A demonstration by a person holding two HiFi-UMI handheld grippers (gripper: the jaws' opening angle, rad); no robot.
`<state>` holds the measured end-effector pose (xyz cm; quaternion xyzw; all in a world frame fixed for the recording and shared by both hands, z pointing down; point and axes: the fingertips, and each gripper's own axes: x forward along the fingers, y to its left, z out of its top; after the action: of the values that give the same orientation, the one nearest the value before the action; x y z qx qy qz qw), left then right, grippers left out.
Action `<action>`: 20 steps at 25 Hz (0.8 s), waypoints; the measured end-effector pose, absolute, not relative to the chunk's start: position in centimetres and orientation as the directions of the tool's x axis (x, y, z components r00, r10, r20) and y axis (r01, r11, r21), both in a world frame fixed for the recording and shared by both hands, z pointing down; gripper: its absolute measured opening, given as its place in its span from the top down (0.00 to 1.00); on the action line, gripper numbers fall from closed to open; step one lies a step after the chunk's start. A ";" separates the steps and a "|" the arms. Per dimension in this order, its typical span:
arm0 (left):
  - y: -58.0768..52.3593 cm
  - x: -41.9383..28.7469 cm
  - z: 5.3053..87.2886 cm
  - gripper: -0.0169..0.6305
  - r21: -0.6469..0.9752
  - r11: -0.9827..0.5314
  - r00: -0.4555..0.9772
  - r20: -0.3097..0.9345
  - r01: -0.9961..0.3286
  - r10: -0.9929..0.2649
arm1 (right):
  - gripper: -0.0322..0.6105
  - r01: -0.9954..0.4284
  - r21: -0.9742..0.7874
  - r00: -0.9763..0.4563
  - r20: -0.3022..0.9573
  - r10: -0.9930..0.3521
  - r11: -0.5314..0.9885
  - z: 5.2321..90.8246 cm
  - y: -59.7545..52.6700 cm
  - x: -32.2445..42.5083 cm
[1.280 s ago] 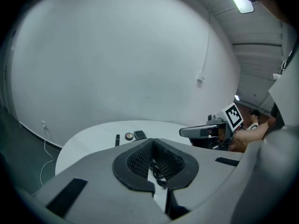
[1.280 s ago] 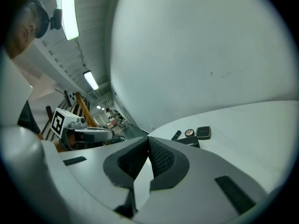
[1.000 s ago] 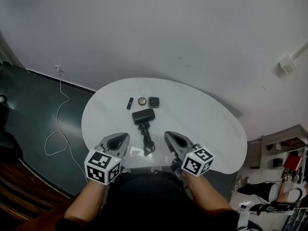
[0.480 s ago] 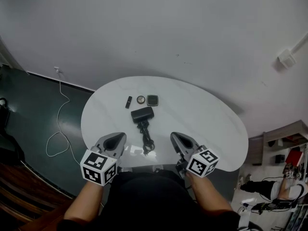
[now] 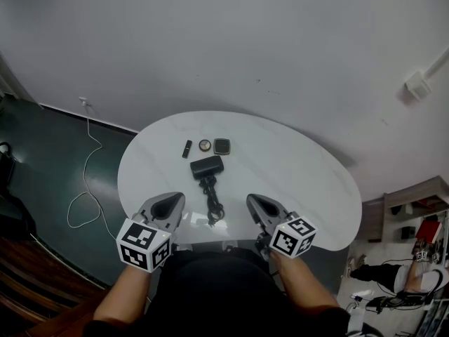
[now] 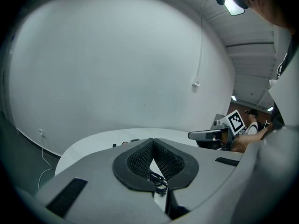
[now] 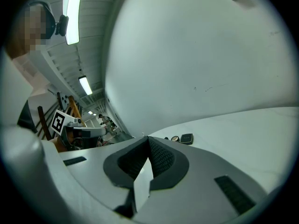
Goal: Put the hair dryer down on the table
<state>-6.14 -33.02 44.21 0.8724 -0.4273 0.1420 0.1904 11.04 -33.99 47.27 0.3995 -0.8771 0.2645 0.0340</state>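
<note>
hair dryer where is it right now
Head view: the hair dryer lies on the white table, left of centre, just below the round item and square item.

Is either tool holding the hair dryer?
No: the hair dryer lies on the table, away from the left tool and right tool.

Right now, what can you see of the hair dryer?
The hair dryer is black, matte and plastic-looking, with a short boxy body. It lies flat on the white table. Its black cord sits bundled in loops on the side facing the person. Only the table touches it.
</note>
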 end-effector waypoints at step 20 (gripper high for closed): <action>-33.0 -6.1 44.2 0.96 0.204 -0.562 0.590 0.419 -0.802 -0.690 | 0.94 -0.707 -0.458 -0.688 0.270 -0.674 0.539 47.0 -34.1 11.0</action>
<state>-6.10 -32.95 44.17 0.8712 -0.4281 0.1476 0.1896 11.01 -34.08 47.00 0.3937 -0.8767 0.2747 0.0305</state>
